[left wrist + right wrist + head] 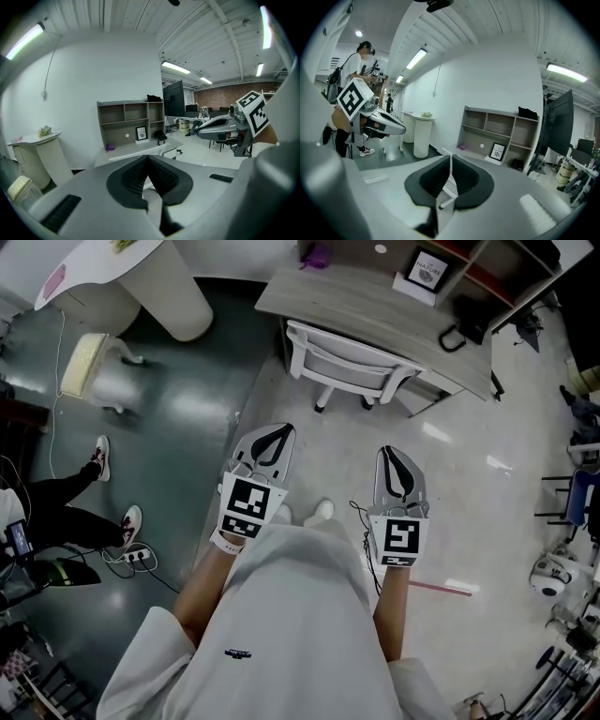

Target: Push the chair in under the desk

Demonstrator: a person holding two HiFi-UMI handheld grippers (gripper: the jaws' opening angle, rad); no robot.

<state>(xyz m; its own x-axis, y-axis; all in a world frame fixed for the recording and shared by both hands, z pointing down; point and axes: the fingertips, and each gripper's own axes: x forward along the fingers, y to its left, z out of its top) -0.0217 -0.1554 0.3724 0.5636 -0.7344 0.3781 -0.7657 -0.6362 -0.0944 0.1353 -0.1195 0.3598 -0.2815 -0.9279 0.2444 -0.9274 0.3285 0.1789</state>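
ahead, chair (347, 364) sits at desk (361, 298) edge; floor (330, 457) open behind

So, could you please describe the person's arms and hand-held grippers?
The left hand-held gripper and right hand-held gripper each have a pale grey shell tapering to a point, lined with black ribbed pads. Each carries a white cube printed with black square markers. A thin dark cable runs beside the right one. The person wears a white short-sleeved top with a small dark logo.
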